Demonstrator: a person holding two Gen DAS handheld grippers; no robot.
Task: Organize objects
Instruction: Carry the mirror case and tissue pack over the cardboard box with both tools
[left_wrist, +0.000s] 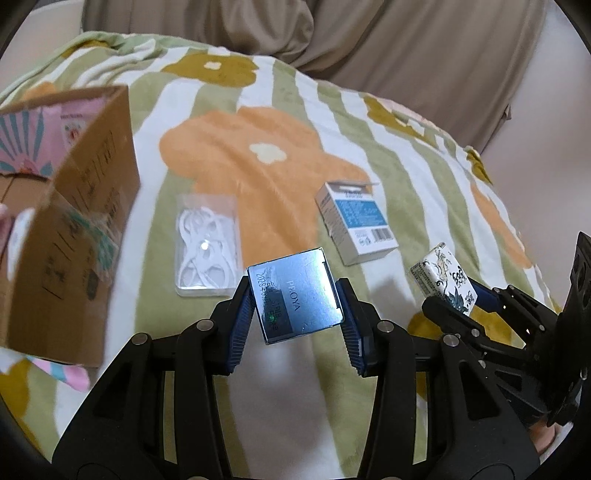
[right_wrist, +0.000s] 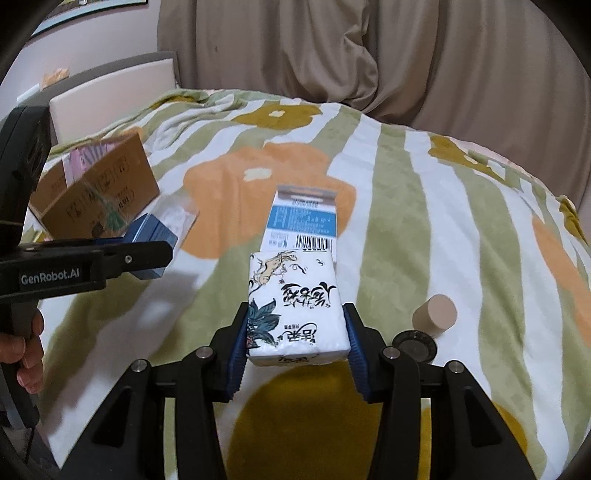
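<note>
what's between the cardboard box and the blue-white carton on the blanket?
A clear packet of white items lies between the cardboard box and blue-white carton; left wrist view.

Soft, even indoor light, fairly dim and warm; no hard shadows, only a faint one on the blanket (right_wrist: 406, 206) under each gripper. Both views bulge like a fishbowl, with black corners from 1 round to 11 o'clock. The carton (left_wrist: 74, 236) at 9 o'clock is smeared with blur. A pale glare sits on the blue box (left_wrist: 295, 295).
</note>
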